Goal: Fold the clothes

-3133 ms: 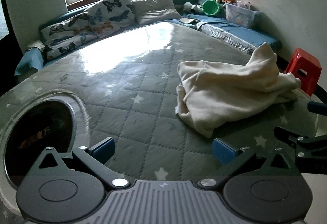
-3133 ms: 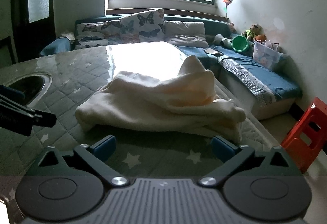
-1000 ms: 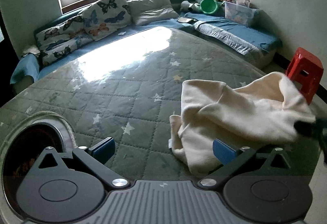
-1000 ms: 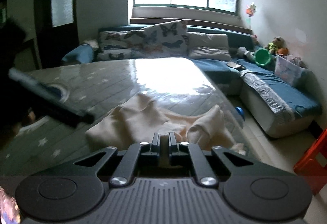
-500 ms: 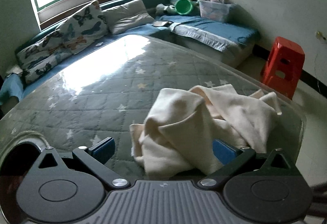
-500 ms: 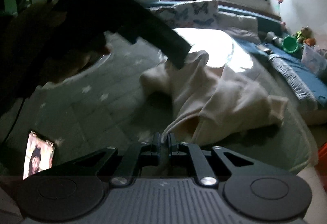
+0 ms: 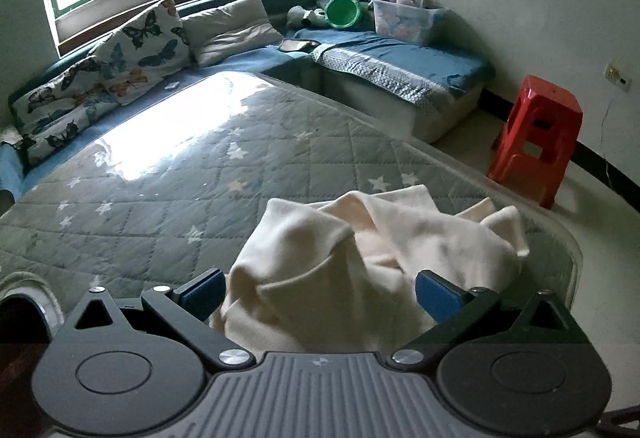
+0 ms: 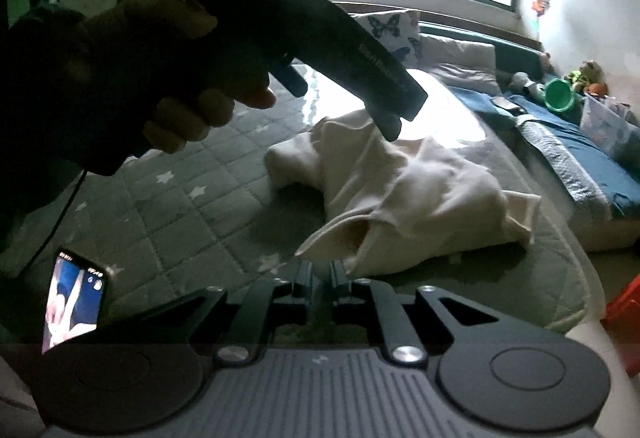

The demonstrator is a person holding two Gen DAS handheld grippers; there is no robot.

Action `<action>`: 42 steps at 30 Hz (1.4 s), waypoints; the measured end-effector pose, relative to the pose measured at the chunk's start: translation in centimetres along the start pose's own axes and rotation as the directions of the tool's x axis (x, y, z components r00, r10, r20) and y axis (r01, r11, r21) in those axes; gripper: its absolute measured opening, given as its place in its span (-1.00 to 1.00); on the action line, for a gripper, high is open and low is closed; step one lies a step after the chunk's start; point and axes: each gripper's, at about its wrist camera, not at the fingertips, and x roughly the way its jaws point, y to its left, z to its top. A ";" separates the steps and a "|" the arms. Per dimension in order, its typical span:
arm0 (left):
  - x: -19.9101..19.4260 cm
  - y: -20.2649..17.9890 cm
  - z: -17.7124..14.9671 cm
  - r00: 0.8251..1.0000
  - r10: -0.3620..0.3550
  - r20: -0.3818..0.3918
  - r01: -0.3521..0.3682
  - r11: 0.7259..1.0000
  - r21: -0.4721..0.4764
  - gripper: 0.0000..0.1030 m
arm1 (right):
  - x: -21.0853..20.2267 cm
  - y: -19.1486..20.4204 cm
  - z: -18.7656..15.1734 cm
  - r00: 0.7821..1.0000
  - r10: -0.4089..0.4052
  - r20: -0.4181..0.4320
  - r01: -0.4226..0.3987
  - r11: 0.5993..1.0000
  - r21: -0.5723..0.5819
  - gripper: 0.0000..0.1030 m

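Note:
A crumpled cream garment (image 7: 360,250) lies near the right edge of the grey star-quilted mattress (image 7: 160,206). My left gripper (image 7: 320,290) is open, its blue pads (image 7: 200,292) standing wide on either side of the garment's near bulge. In the right wrist view a hand (image 8: 160,78) holds that left gripper (image 8: 344,106) with one fingertip down on the garment (image 8: 420,190). My right gripper (image 8: 320,274) sits low on the mattress with its jaws nearly together and opening. The garment's hem lies at its tips, and no cloth shows in the narrow gap.
A phone (image 8: 76,302) with a lit screen lies on the mattress at the near left. A red plastic stool (image 7: 536,142) stands on the floor beyond the mattress edge. A blue sofa (image 7: 400,58) with butterfly pillows (image 7: 132,46) runs along the far side.
The left gripper has closed in on the garment, whose bulge now sits between its open pads. The right gripper has swung round and sunk to the mattress; cloth no longer shows between its fingers.

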 end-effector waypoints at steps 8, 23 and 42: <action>2.8 0.8 0.5 0.997 -0.047 -0.055 0.043 0.997 -0.063 0.43 | -0.9 -1.9 -0.4 0.999 -0.044 0.012 0.043 0.998 0.054 -0.63; -0.6 3.9 -2.0 0.993 -0.115 -0.029 0.112 0.990 -0.090 -0.68 | 1.6 -5.0 1.9 0.995 -0.091 0.028 0.086 0.986 0.143 -0.27; -3.4 6.8 -5.1 0.996 -0.087 -0.008 0.086 0.995 -0.058 -0.62 | 2.3 -6.6 1.4 0.992 -0.125 0.012 0.120 0.972 0.202 -0.93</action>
